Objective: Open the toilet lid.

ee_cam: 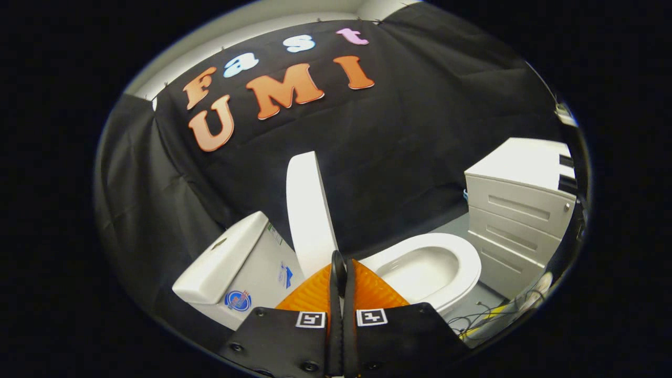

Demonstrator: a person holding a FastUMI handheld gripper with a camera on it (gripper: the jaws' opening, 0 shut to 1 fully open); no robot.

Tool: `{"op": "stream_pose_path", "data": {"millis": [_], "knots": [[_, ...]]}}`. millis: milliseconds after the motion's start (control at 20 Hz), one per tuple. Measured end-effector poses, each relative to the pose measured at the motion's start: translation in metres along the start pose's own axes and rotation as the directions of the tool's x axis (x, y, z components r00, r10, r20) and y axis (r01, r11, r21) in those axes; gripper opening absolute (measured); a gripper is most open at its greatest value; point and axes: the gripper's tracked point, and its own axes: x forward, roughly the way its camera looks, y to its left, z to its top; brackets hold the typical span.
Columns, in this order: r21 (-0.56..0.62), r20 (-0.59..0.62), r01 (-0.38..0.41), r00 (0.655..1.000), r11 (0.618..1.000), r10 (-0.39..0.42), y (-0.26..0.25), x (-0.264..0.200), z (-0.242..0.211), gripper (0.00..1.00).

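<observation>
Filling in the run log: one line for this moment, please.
lid: raised upright | bowl: open | gripper: fingers together, nothing between them, just short of lid | tank: beside lid

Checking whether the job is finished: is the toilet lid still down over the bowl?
No, the lid stands upright beside the tank, leaving the bowl uncovered beyond the shut jaws of the gripper.

Black cloth [420,131] hung as the wall, creased, and ran on around the left side. Above its top edge showed a pale wall [252,26]. A white cabinet [517,210] with three drawer fronts stood on the right, against the cloth. The floor [457,226] was grey. Cables [483,315] lay tangled on it beside the cabinet's near corner.
</observation>
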Motion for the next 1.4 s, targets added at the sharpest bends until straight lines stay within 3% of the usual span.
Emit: {"op": "stream_pose_path", "data": {"millis": [350, 600, 1200, 1250, 1350, 1400], "knots": [[-0.059, -0.01, -0.077, 0.997, 0.995, 0.076, 0.066, -0.008, -0.017, 0.08], [-0.166, -0.029, -0.103, 0.995, 0.981, 0.099, 0.101, -0.006, -0.031, 0.08], [-0.331, -0.055, -0.129, 0.992, 0.935, 0.117, 0.132, -0.01, -0.053, 0.08], [-0.326, -0.075, -0.154, 0.988, 0.933, 0.137, 0.136, -0.01, -0.057, 0.11], [-0.287, -0.108, -0.216, 0.975, 0.933, 0.192, 0.144, -0.017, -0.059, 0.35], [-0.279, -0.095, -0.201, 0.979, 0.939, 0.181, 0.137, -0.027, -0.052, 0.48]]}}
